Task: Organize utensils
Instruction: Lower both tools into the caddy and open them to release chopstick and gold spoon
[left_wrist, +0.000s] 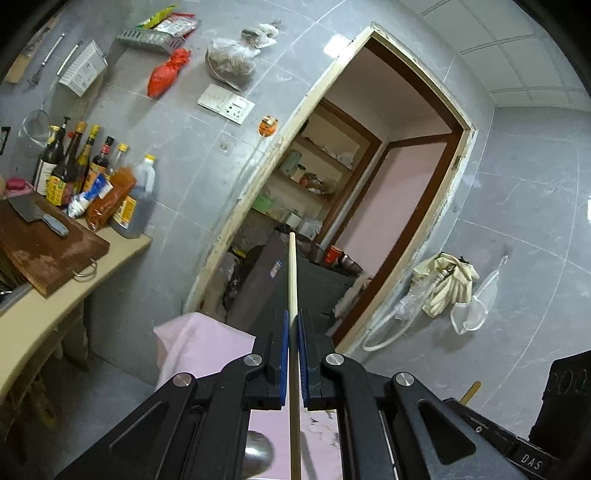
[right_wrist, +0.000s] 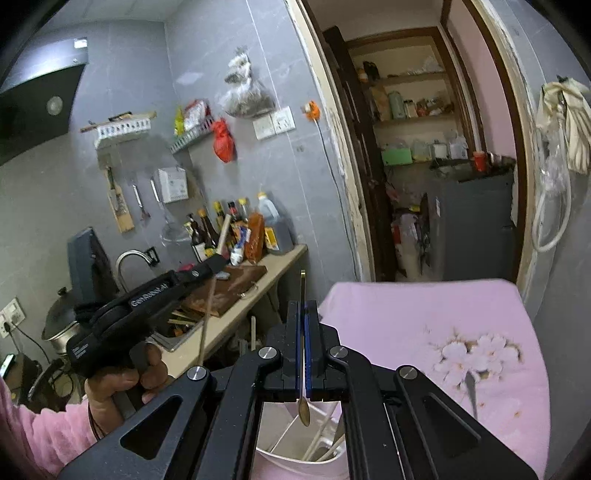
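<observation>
The left gripper (left_wrist: 294, 332) had its jaws clamped on a pale wooden chopstick (left_wrist: 292, 273), pointing toward twelve o'clock. The right gripper (right_wrist: 305, 332) pinched a slim gold spoon (right_wrist: 304, 410), bowl hanging at six o'clock over the white holder (right_wrist: 280, 458).

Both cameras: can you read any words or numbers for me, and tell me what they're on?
"DAS": black gear, bottom right in the left view.
"000": black box above it; blurry, maybe only round marks.
White lettering on the left gripper's body: too smeared to read.
Bottle labels, hanging white box: too small.
</observation>
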